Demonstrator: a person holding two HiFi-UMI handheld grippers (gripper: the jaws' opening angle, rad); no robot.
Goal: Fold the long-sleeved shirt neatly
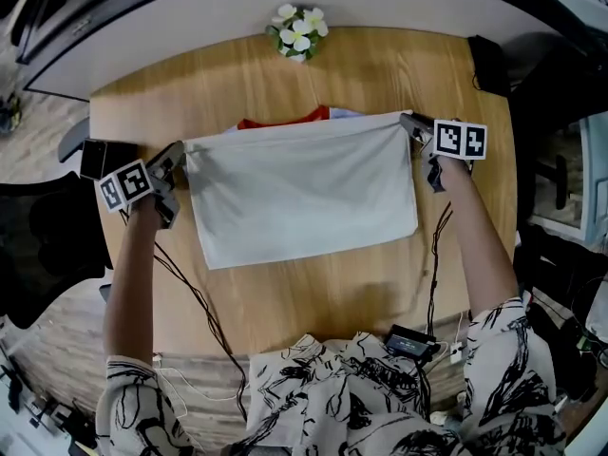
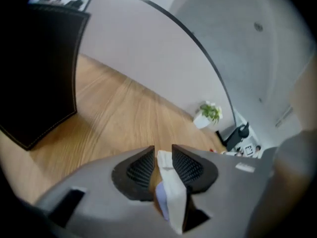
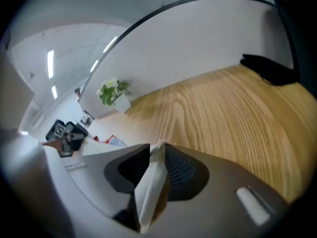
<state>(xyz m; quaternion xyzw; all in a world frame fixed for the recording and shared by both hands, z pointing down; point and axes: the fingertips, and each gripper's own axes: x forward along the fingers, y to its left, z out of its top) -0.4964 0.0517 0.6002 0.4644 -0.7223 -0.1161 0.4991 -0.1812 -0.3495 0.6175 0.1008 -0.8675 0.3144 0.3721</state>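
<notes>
L gripper (image 1: 177, 158) & R gripper (image 1: 410, 123): ribbed dark pads a little apart, each w/ a folded white cloth edge standing between, unclamped. Shirt (image 1: 304, 193), a smooth soft rectangle, spans flat between both grippers on wood-grain table (image 1: 380, 65).

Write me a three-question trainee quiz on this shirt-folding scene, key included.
1. True or false: the white shirt touches the potted flowers.
2. Where on the shirt are the left gripper and right gripper? A) near corners B) far corners C) middle
3. Fill in: between each gripper's jaws is ____.
Key: 1 false; 2 B; 3 shirt fabric.
</notes>
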